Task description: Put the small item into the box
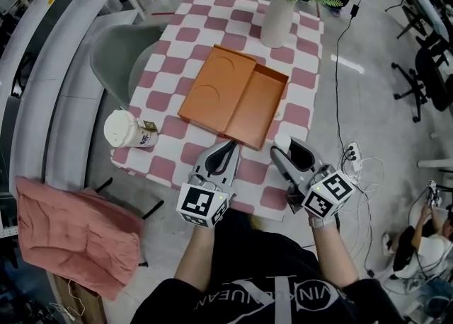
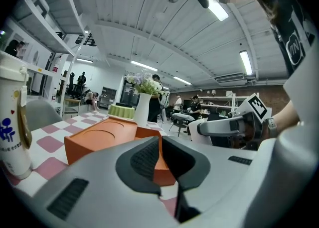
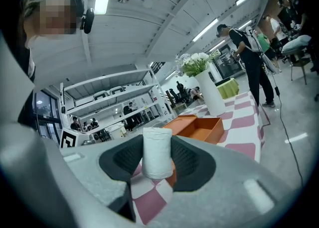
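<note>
R gripper [image 1: 287,147] clamps small white cylindrical roll [image 3: 157,152] near open orange cardboard box [image 1: 258,107]; L gripper [image 1: 231,147] jaws together, empty.

Matt orange box [image 1: 233,96], soft checked tablecloth [image 1: 244,15], rough white papery roll [image 3: 157,152].

Flower vase [image 1: 277,22], paper cup [image 1: 124,130], pink cloth [image 1: 78,234]

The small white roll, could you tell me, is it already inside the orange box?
No, the small white roll is clamped between the jaws of the right gripper, short of the orange box.
</note>
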`<action>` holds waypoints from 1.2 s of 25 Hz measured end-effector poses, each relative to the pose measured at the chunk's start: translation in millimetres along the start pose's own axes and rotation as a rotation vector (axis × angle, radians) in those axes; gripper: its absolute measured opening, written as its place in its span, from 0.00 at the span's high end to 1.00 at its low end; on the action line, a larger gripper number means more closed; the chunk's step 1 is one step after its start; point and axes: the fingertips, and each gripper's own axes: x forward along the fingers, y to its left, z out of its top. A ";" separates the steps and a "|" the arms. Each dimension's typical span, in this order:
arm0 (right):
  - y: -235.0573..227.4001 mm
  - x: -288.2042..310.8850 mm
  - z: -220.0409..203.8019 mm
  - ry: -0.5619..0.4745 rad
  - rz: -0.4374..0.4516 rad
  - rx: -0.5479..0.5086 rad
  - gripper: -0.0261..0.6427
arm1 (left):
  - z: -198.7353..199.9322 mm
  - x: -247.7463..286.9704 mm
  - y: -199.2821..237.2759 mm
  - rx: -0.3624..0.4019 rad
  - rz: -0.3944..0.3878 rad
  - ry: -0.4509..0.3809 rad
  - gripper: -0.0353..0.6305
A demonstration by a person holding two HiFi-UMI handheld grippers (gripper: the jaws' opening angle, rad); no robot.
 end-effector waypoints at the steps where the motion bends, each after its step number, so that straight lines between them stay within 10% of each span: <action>1: -0.3 3.5 0.4 0.002 -0.001 0.000 0.71 | 1.3 2.3 1.9 0.001 -0.006 0.000 0.91; 18: 0.3 70.5 -9.9 0.189 -0.054 -0.147 0.71 | 16.3 13.8 36.9 -0.011 -0.076 -0.014 0.91; 30: -16.5 102.0 -41.8 0.518 -0.097 -0.296 0.70 | 2.7 14.7 47.7 -0.006 -0.045 0.013 0.91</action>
